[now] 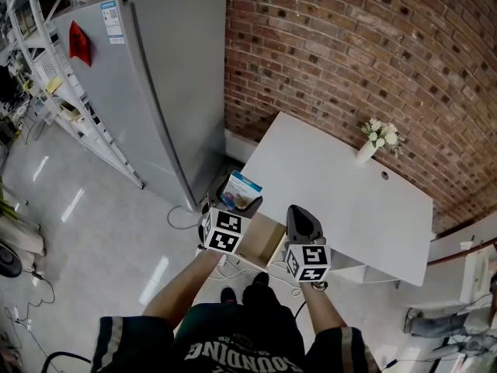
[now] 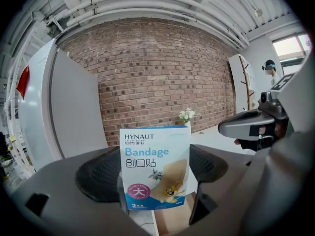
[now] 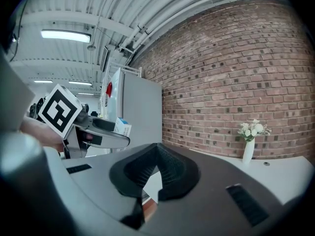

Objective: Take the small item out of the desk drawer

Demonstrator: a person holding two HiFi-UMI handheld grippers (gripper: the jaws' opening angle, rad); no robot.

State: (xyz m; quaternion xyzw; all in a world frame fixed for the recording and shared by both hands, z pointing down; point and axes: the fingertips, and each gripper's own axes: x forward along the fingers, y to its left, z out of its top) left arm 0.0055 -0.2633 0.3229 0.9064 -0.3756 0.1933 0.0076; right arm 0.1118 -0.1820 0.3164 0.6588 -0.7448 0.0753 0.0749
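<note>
1 bandage box (image 2: 155, 156) in left gripper (image 2: 153, 176) near open drawer (image 1: 260, 239); fridge (image 1: 155, 76) beside desk (image 1: 334, 185).

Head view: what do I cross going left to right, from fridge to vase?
Grey fridge → bandage box held in the left gripper → open drawer → right gripper → flower vase.

Vase of white flowers (image 1: 366, 151) near the brick wall (image 1: 349, 45), grey fridge (image 1: 155, 76) alongside.
</note>
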